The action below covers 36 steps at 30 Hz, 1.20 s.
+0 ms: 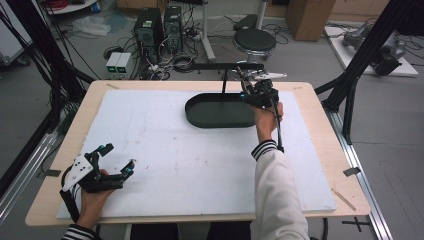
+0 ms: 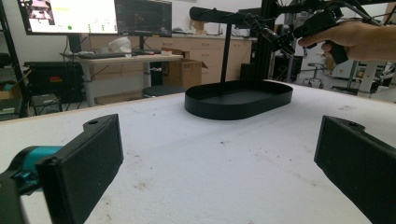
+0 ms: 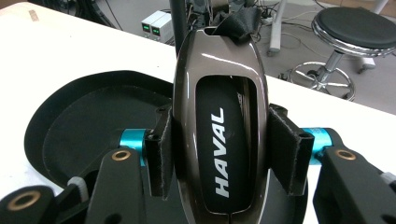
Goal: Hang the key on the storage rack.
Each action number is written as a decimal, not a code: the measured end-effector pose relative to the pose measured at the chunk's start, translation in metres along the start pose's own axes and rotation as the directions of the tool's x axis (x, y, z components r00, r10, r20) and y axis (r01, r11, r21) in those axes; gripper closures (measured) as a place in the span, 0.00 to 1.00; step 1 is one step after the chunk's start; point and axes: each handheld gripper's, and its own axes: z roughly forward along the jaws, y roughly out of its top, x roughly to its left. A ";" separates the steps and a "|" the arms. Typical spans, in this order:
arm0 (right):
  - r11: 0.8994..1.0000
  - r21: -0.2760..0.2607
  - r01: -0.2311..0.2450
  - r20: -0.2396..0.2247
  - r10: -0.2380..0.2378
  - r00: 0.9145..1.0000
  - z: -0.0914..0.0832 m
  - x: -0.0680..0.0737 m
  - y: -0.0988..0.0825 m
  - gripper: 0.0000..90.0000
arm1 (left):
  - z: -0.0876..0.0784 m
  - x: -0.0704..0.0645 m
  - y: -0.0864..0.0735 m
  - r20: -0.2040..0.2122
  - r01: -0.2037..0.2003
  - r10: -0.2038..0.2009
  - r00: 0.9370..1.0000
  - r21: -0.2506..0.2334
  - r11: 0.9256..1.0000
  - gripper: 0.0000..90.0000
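Right gripper [image 3: 219, 154] clamped on a brown key fob [image 3: 219, 121] marked HAVAL, held over the black tray [image 1: 220, 111] at about one o'clock on the white mat [image 1: 190, 165]. Left gripper [image 1: 117, 160] resting at eight o'clock, jaws wide apart, holding nothing.

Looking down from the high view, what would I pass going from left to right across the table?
Left tool, open, in a hand near the front edge → black oval tray → right tool gripping a glossy brown car key fob, held above the tray's right end.
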 end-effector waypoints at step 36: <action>0.930 -0.367 -0.004 -0.247 -0.093 0.964 -0.116 0.012 -0.071 0.00 | 0.000 0.000 0.000 0.000 0.003 -0.003 1.000 0.000 1.000 0.02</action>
